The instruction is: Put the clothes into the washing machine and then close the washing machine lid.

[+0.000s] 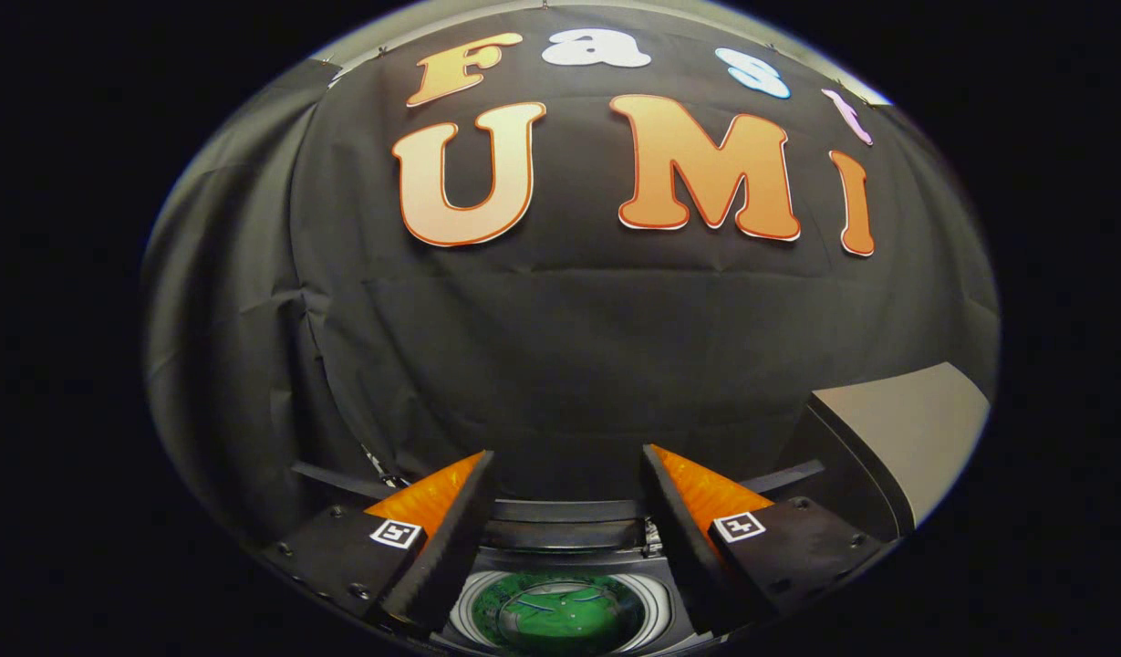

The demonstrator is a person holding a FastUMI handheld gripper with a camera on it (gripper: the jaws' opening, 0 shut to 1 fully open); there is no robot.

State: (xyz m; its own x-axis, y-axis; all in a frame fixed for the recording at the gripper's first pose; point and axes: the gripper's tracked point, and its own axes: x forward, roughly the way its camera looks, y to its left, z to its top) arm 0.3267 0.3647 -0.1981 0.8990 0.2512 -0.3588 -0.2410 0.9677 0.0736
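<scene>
Tool fingers spread wide, gripping nothing. Below, between them: washing machine drum open, green clothes inside. Black cloth wall beyond.

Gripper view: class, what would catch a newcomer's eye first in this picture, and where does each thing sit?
First, the gripper, its two fingers spread wide apart with nothing between them. Below and between the fingers is the round washing machine drum, lid open, with green clothes lying inside. Beyond the fingers hangs the black cloth wall, and a pale flat panel stands off to one side of them.
</scene>
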